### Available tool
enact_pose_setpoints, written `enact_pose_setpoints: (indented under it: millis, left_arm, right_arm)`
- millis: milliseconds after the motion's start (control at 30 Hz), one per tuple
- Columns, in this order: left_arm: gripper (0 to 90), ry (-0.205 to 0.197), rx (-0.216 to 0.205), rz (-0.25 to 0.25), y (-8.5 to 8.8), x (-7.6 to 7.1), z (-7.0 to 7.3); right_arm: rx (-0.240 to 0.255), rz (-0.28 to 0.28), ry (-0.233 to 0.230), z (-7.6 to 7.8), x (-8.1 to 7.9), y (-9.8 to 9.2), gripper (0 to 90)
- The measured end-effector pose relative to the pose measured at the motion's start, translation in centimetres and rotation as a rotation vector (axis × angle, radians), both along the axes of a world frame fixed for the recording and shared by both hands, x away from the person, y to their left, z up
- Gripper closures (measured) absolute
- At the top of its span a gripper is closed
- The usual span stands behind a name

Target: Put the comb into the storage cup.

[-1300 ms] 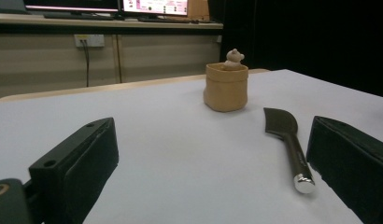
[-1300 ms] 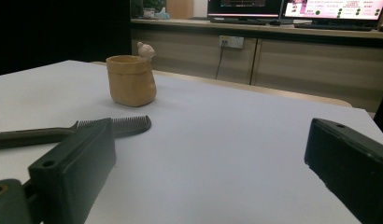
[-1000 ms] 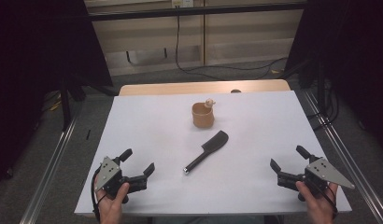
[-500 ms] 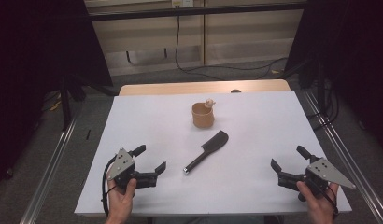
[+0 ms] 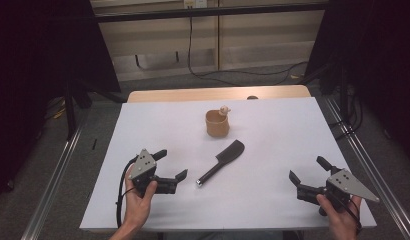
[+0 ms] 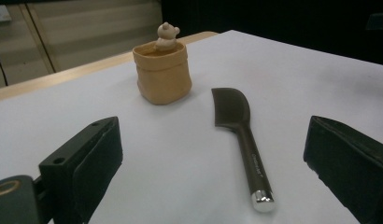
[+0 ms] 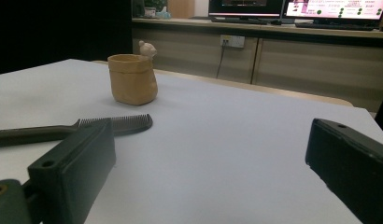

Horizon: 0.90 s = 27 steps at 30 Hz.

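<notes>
The white, matte worktop [image 5: 273, 200] carries everything here. My left tongs [image 5: 172, 167] sit low at its near left, jaws spread wide and gripping nothing. My right tongs [image 5: 308, 172] rest at the near right corner, likewise released, well apart from the rest. The dark comb [image 5: 222, 161] lies flat near the middle, slanted, its metal-tipped handle end pointing toward my left tongs and just beyond their jaws; in the left gripper view the comb [image 6: 241, 135] lies between the 2 black jaws, its broad flat head farther off, and the right gripper view shows fine teeth along one edge of the head. Beyond it, apart, stands the tan pouch-shaped cup [image 5: 217, 123], soft-looking and creased, with 1 small bear figure [image 5: 223, 110] on its rim.
</notes>
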<state>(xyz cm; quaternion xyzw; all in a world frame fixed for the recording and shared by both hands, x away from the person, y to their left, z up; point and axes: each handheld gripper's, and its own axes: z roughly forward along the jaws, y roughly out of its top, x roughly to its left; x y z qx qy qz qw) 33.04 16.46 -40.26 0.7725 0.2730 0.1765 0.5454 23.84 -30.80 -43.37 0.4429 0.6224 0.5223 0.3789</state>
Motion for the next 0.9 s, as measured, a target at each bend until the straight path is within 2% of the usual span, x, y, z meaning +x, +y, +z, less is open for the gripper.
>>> enact_pose_setpoints:
  millis: [67, 133, 233, 300, 567, 633, 767, 900]
  left_arm:
    - [4.6, 0.015, 0.013, -0.010, -0.3, 0.3, 0.0]
    - [4.3, 0.016, 0.013, -0.049, -0.7, 0.6, -0.2]
    - [4.3, 0.023, 0.041, -0.067, -1.4, 1.1, -0.4]
    - [5.1, 0.033, 0.032, -0.080, -1.8, 1.3, -0.5]
    - [4.4, 0.037, 0.035, -0.077, -2.6, 2.0, 0.0]
    - [4.2, 0.051, 0.055, -0.087, -3.0, 2.3, 0.0]
    - [4.1, 0.086, 0.059, -0.109, -3.7, 2.6, -0.2]
    - [5.0, 0.092, 0.085, -0.121, -4.2, 3.0, 0.3]
  right_arm:
    - [-0.001, -0.001, -0.002, 0.0, 0.0, 0.0, 1.0]
    - [-0.001, 0.000, -0.001, 0.0, 0.0, 0.0, 1.0]
    - [-0.002, 0.000, -0.003, 0.0, 0.0, 0.0, 1.0]
    - [-0.004, 0.005, -0.003, 0.0, 0.0, 0.0, 1.0]
    - [-0.002, 0.008, -0.003, 0.0, 0.0, 0.0, 1.0]
    - [-0.003, 0.003, -0.003, 0.0, 0.0, 0.0, 1.0]
    - [-0.004, 0.005, -0.005, 0.0, -0.1, 0.0, 1.0]
    - [0.000, 0.007, -0.003, 0.0, 0.0, 0.0, 1.0]
